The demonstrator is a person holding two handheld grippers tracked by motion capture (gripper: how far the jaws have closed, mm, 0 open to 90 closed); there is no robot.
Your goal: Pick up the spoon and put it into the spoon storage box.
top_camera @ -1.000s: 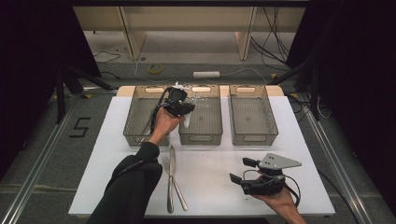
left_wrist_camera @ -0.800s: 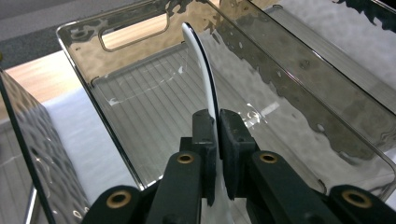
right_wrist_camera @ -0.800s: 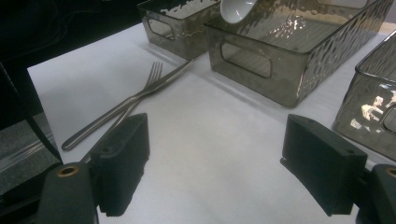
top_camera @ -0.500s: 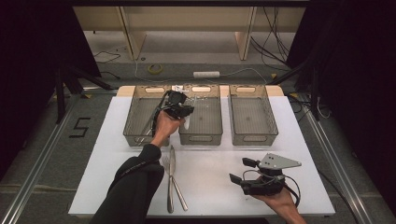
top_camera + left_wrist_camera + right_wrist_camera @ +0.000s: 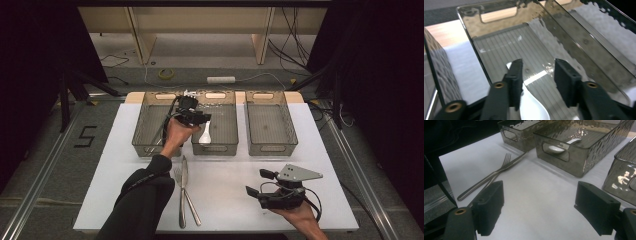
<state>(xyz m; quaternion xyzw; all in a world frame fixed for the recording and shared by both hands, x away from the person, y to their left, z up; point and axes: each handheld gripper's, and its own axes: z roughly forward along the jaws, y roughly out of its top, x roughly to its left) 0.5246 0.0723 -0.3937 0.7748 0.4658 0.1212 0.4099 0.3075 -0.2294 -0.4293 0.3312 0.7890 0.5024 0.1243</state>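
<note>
Spoon [image 5: 206,134] lies in the middle tray [image 5: 227,150], released at six o'clock below the left gripper [image 5: 204,119], whose jaws have just been opening. Right gripper [image 5: 254,183] rests wide open and empty on the surface [image 5: 100,165] at four o'clock.

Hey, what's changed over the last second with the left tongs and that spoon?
The left tongs have just been opening over the middle bin; the spoon now lies in the bin, its bowl showing between the parted jaws, let go. The right tongs stayed put near the table's front edge, and the fork and knife lie unmoved.
</note>
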